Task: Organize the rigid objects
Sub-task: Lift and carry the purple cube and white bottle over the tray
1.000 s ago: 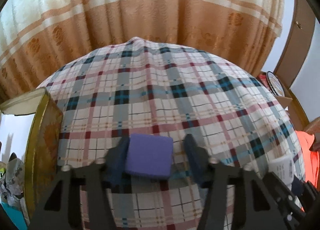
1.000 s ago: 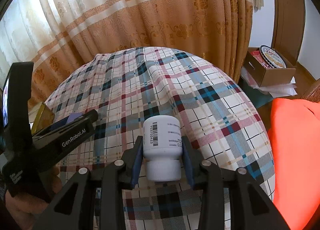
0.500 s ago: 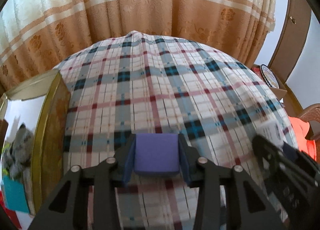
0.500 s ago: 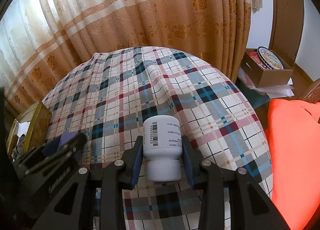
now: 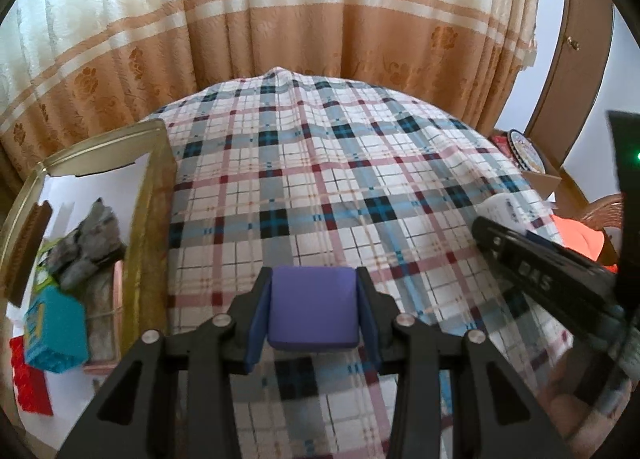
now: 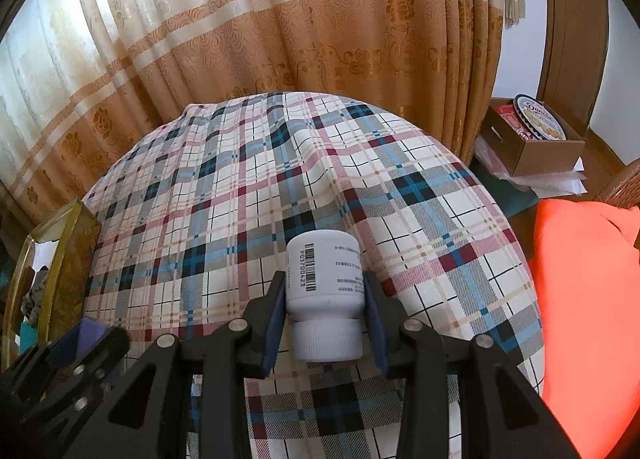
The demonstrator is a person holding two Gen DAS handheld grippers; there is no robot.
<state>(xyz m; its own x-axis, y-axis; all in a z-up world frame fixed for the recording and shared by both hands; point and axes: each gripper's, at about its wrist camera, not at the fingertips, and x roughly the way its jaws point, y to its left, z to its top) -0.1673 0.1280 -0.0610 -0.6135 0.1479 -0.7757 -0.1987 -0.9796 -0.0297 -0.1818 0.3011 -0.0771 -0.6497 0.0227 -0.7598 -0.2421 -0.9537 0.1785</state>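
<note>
Purple foam cube (image 5: 313, 308), gripped in the left gripper (image 5: 312, 313) fingers, hovers right of the gold-rimmed storage box (image 5: 149, 195), probably bound there; right gripper (image 6: 325, 319) clamps a white plastic pill bottle (image 6: 324, 283) above the plaid-covered table (image 6: 420, 227).

The plaid cloth (image 5: 360, 163) looks like soft, matt woven fabric. The purple block (image 5: 312, 307) has a smooth, matt surface. The white bottle (image 6: 324, 275) is glossy plastic with a ribbed cap. The gold tin (image 5: 150, 195) shines like metal. The curtain (image 6: 320, 39) is patterned satin-like cloth. The tongs (image 5: 312, 315) are matt black plastic.
</note>
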